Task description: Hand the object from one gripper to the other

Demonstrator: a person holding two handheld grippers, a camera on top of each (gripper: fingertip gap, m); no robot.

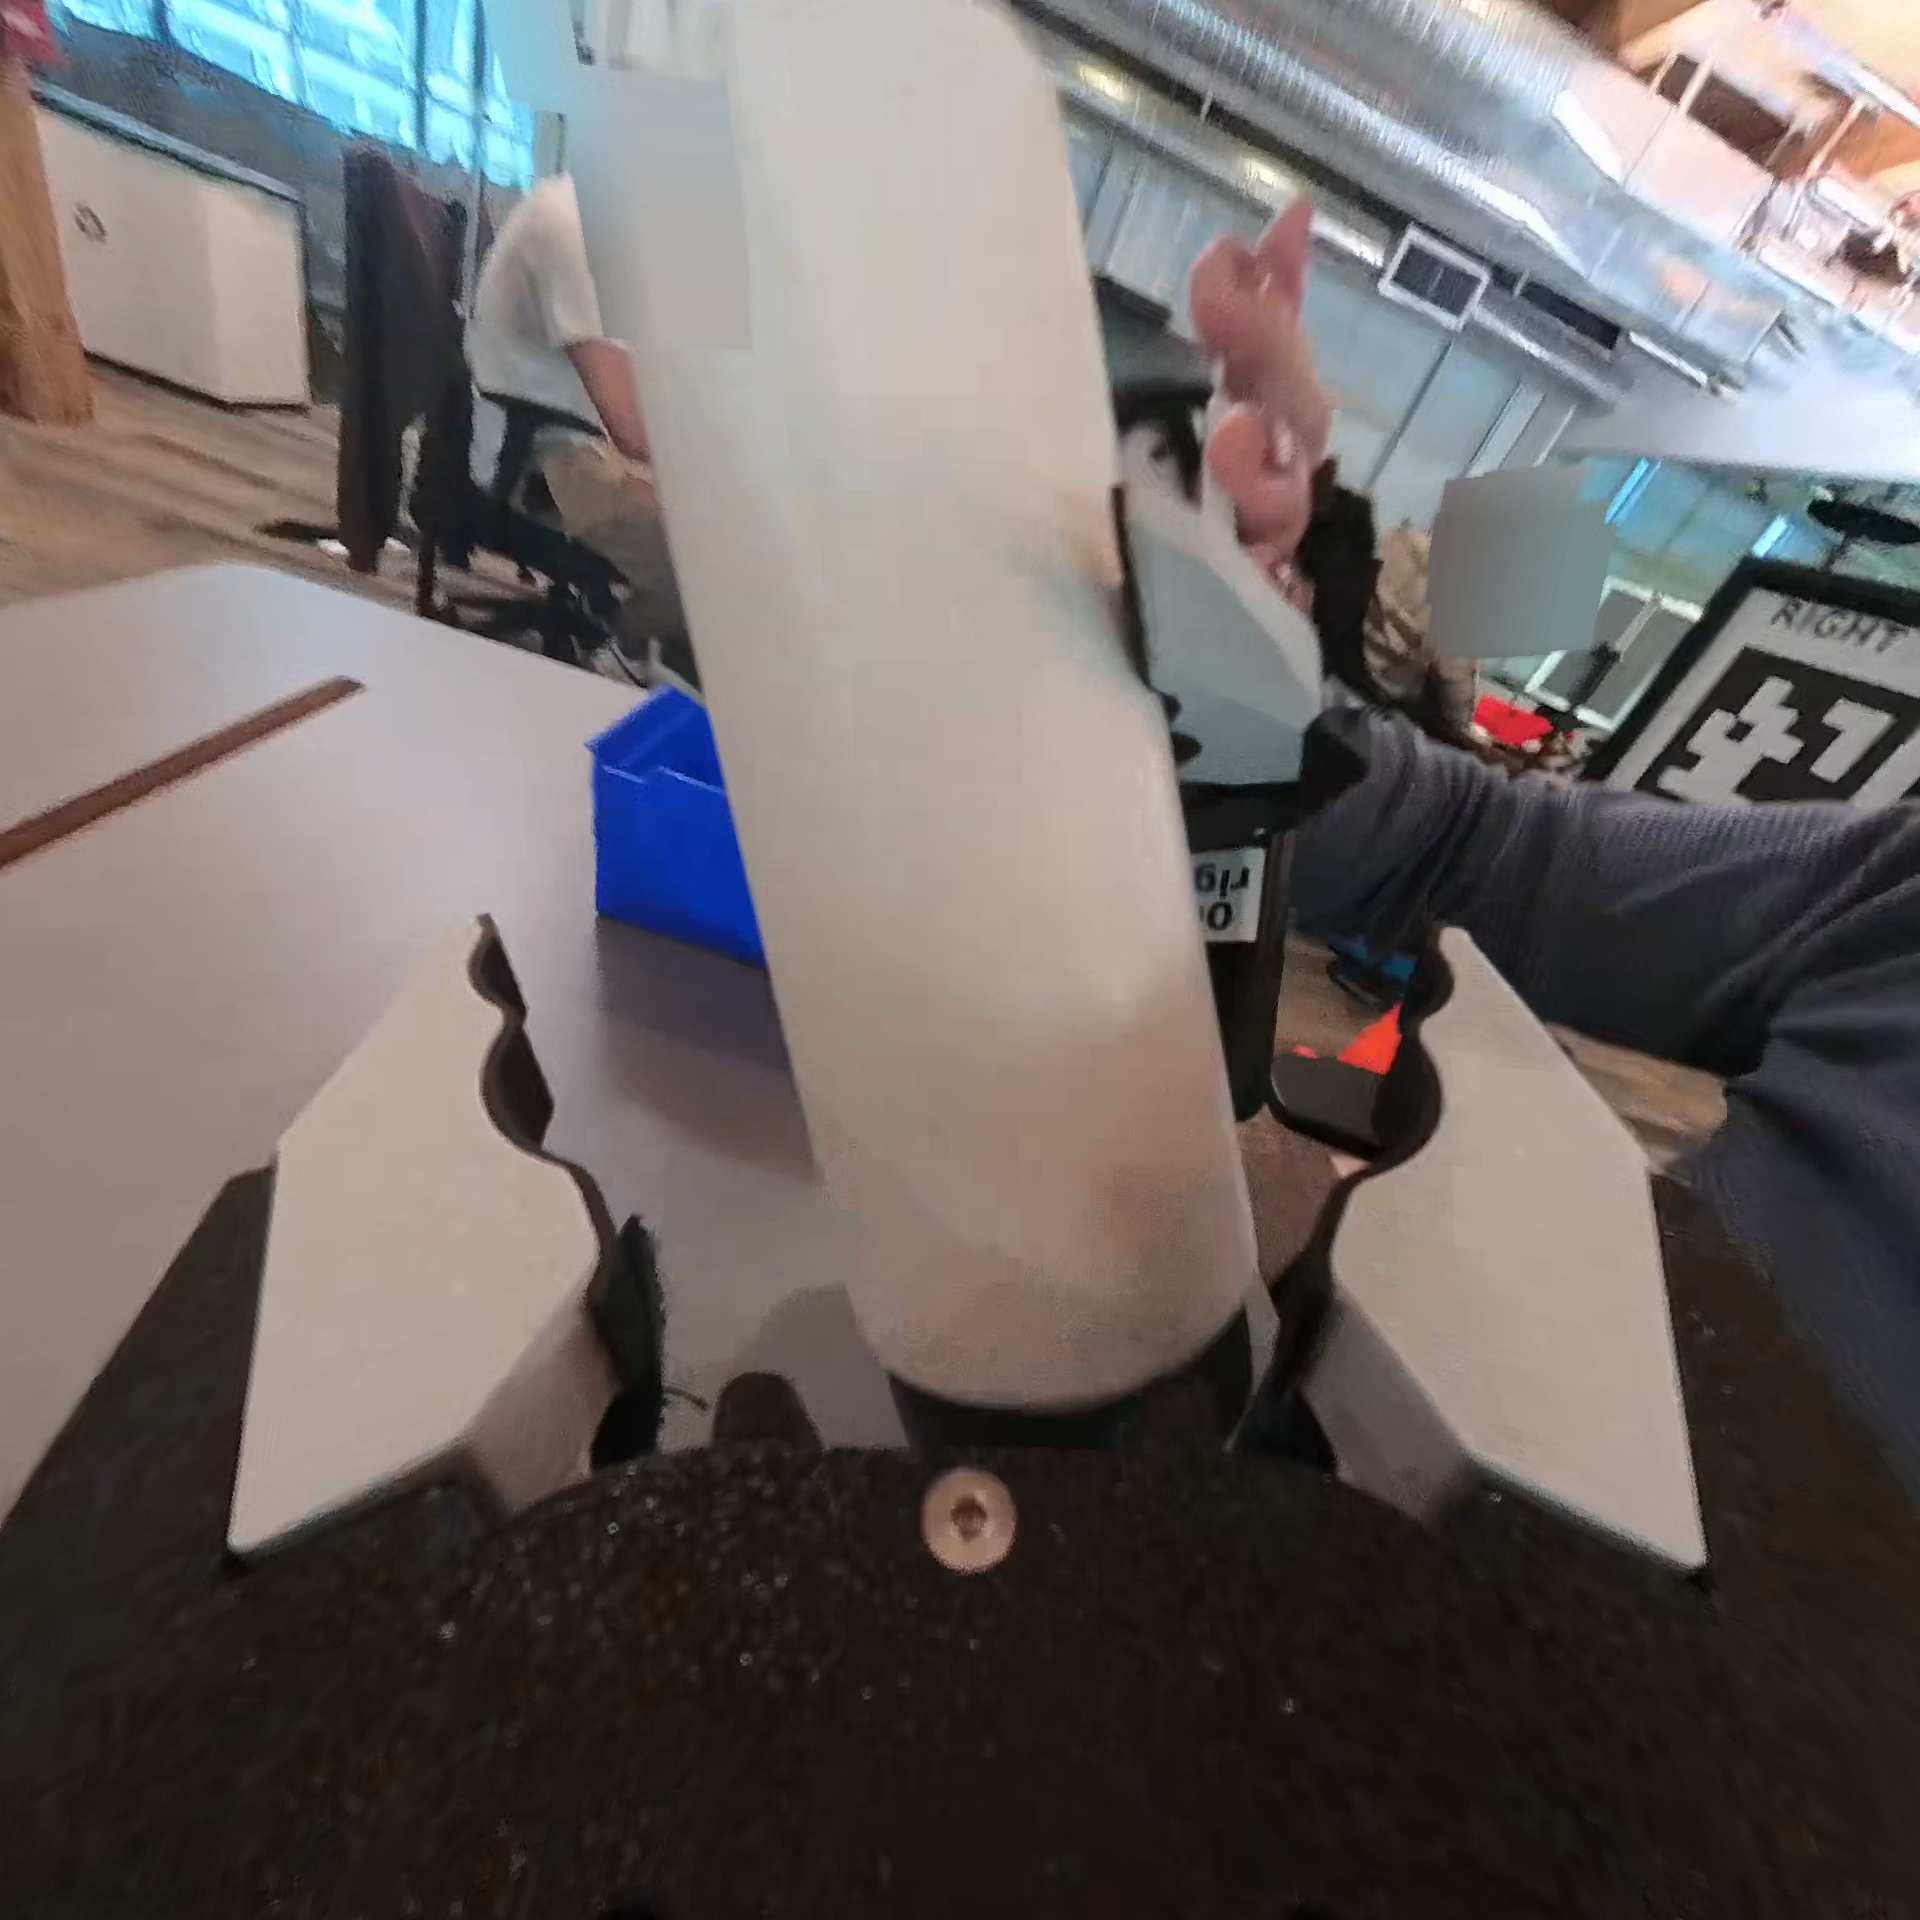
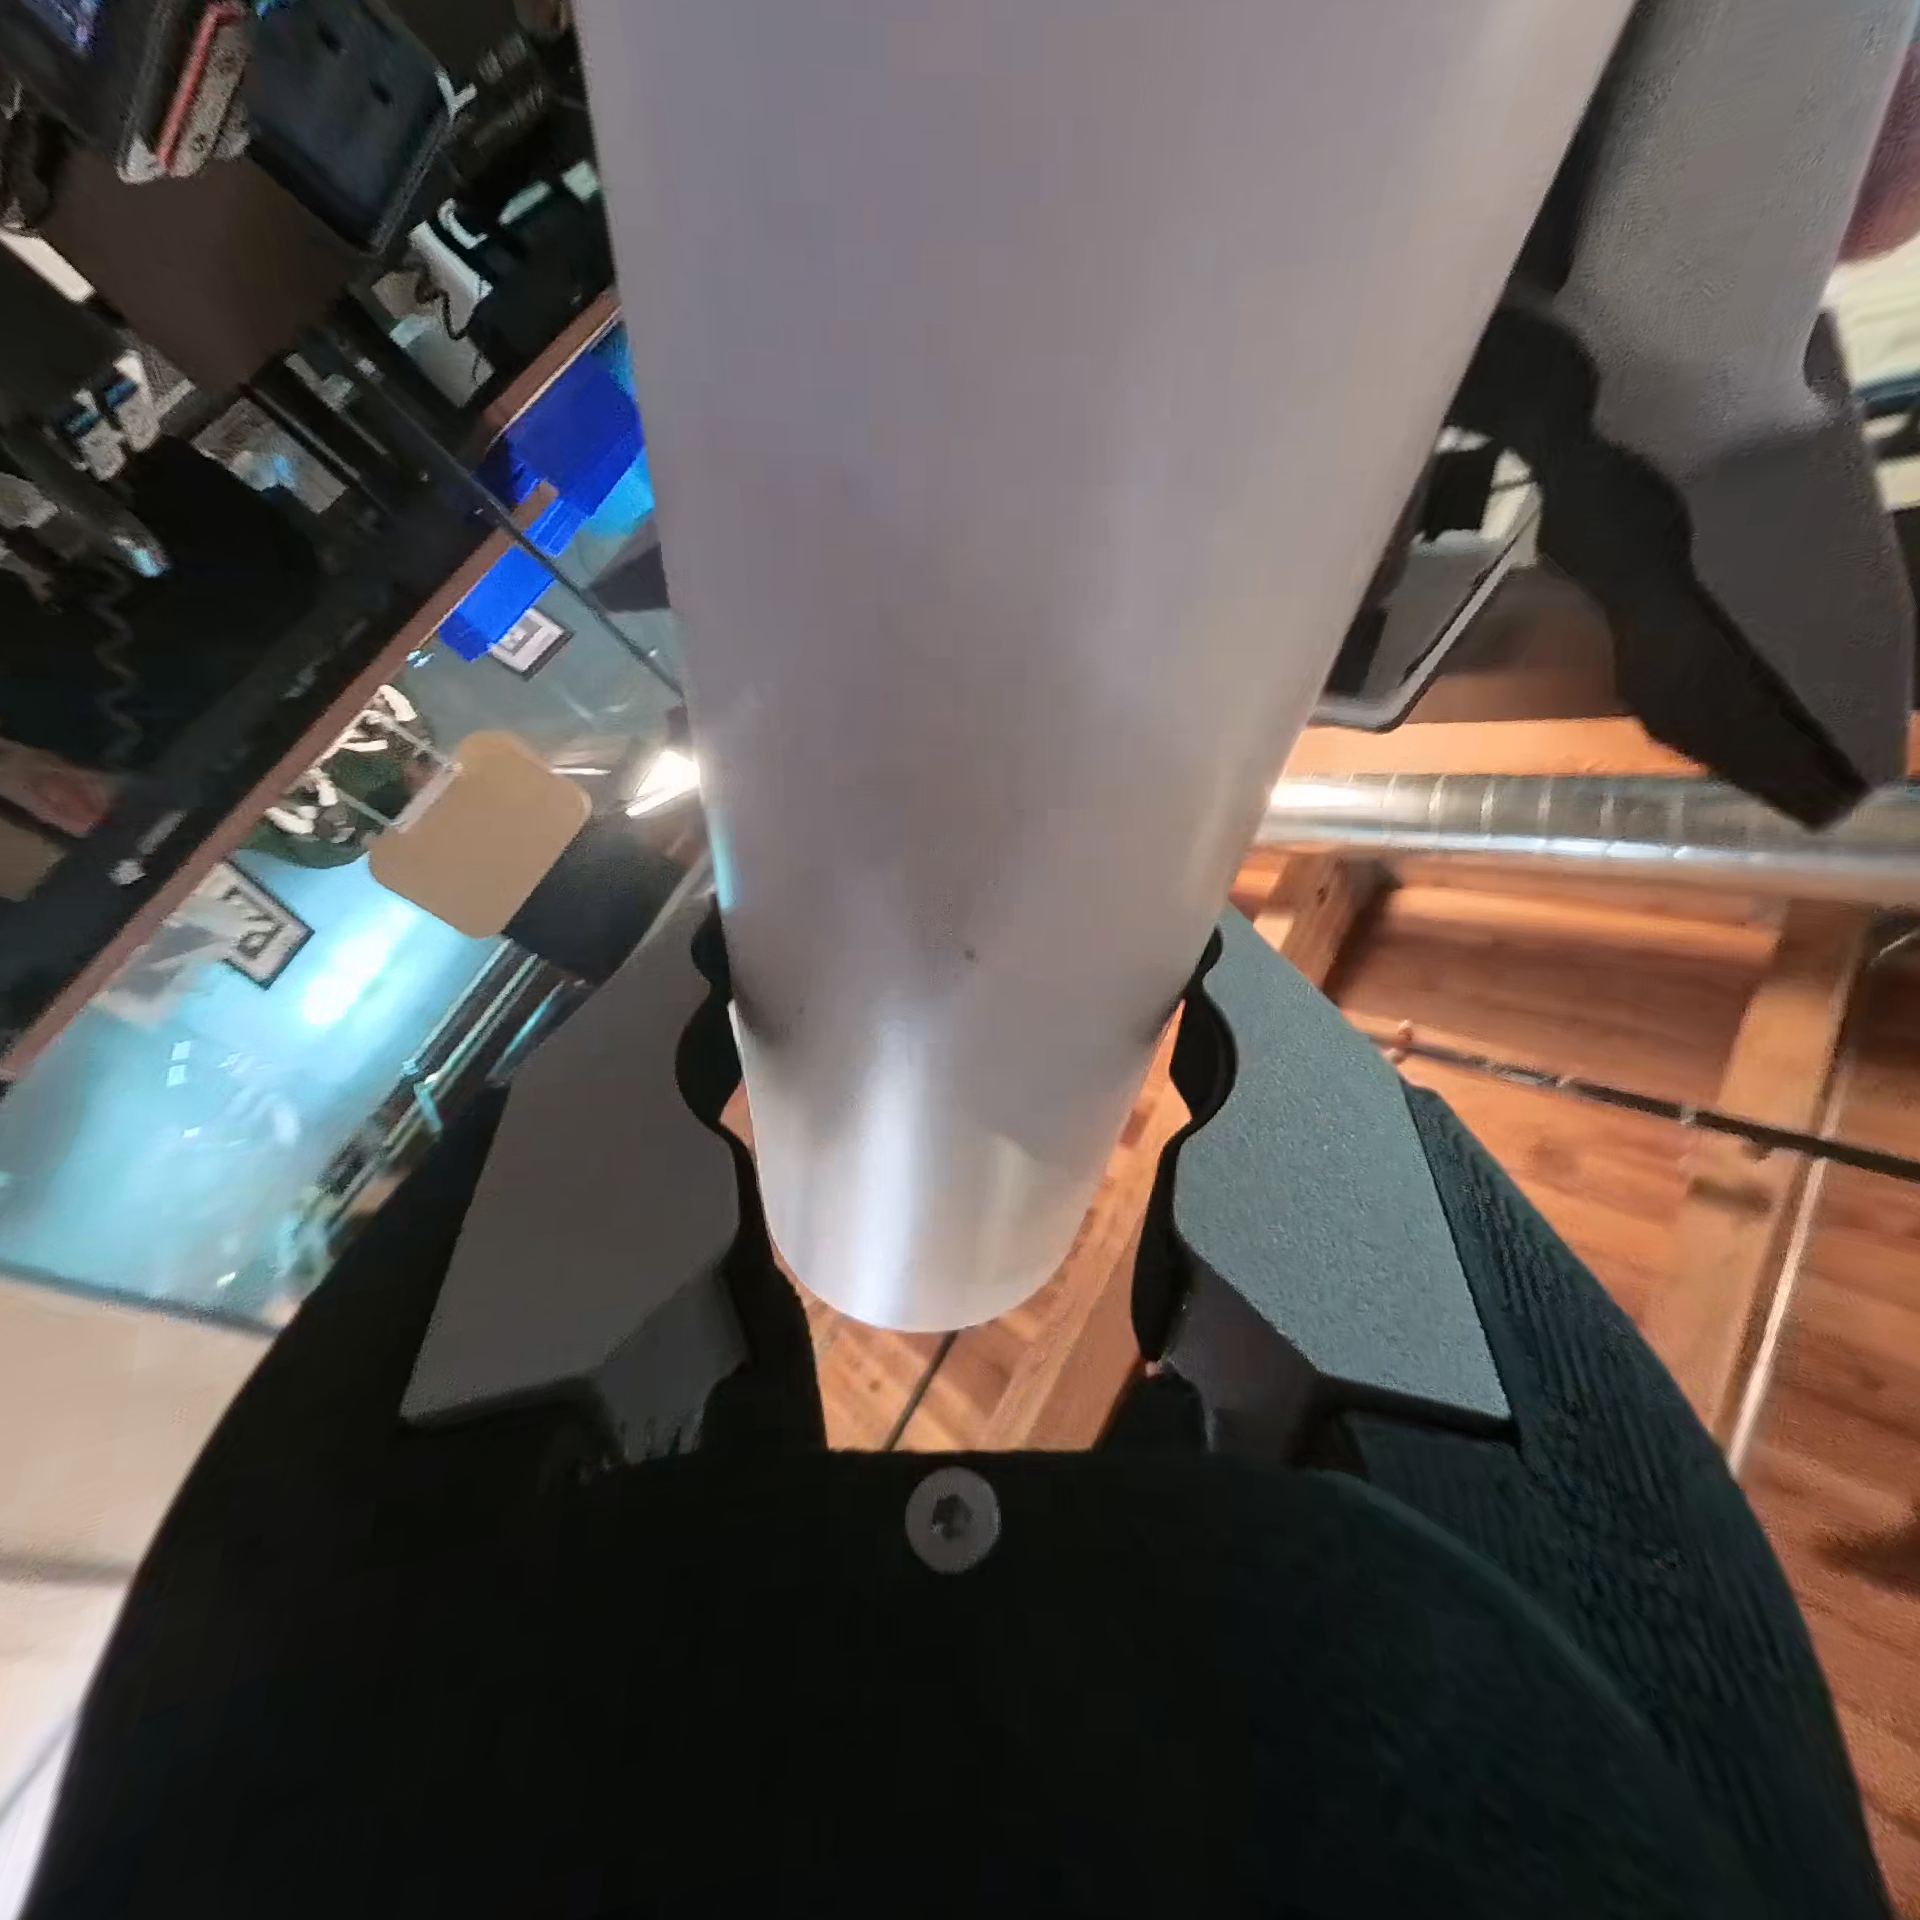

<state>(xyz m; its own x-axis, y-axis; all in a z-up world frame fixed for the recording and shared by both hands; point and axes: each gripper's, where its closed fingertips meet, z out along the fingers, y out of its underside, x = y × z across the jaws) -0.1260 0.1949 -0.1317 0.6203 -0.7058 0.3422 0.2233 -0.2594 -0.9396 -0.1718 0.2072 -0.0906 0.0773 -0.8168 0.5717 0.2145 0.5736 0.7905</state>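
A long white cylinder (image 1: 935, 623) stands almost upright between my two grippers. In the left wrist view my left gripper (image 1: 966, 940) is open wide; the cylinder's lower end sits between its fingers with a gap on both sides. Beyond it, one grey finger (image 1: 1216, 644) of the right gripper presses on the cylinder's far side. In the right wrist view my right gripper (image 2: 961, 935) is shut on the cylinder (image 2: 987, 520), both fingers against it near its end. A finger (image 2: 1714, 416) of the left gripper shows at the upper right, apart from the cylinder.
A blue bin (image 1: 665, 831) stands on the grey table (image 1: 208, 831) behind the cylinder. A dark sleeve (image 1: 1610, 914) reaches in from the right. A black-and-white marker board (image 1: 1787, 727) stands at the right. A seated person (image 1: 540, 312) and a chair are farther back.
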